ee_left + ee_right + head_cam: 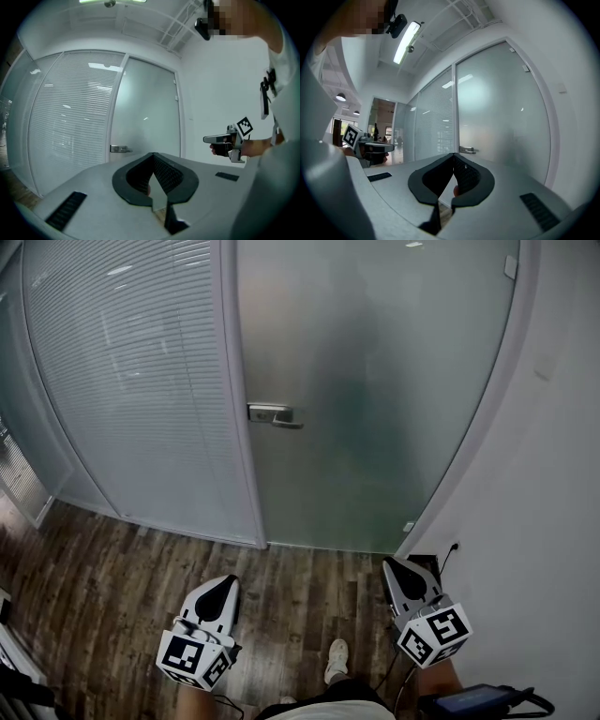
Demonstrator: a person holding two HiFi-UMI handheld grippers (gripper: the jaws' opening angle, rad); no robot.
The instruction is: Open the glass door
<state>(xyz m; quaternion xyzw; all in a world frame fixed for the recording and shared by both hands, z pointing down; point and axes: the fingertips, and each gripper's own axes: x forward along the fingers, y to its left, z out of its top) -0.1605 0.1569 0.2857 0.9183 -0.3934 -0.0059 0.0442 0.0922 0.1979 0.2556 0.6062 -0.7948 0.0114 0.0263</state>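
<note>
The frosted glass door (375, 381) stands closed ahead, and its metal lever handle (272, 414) sits on the door's left edge. My left gripper (225, 583) and right gripper (392, 566) are held level over the floor, well short of the door and apart from the handle. Both are shut with nothing between the jaws. In the left gripper view the jaws (153, 155) meet at a point, with the handle (119, 149) far beyond them to the left. In the right gripper view the closed jaws (453, 154) point at the door, and the handle (466, 150) is just above them in the distance.
A curved glass wall with blinds (131, 381) adjoins the door on the left. A white wall (544, 474) runs close along the right, with a socket and cable (453, 547) low down. Underfoot is a dark wooden floor (300, 596), and the person's shoe (336, 660) shows.
</note>
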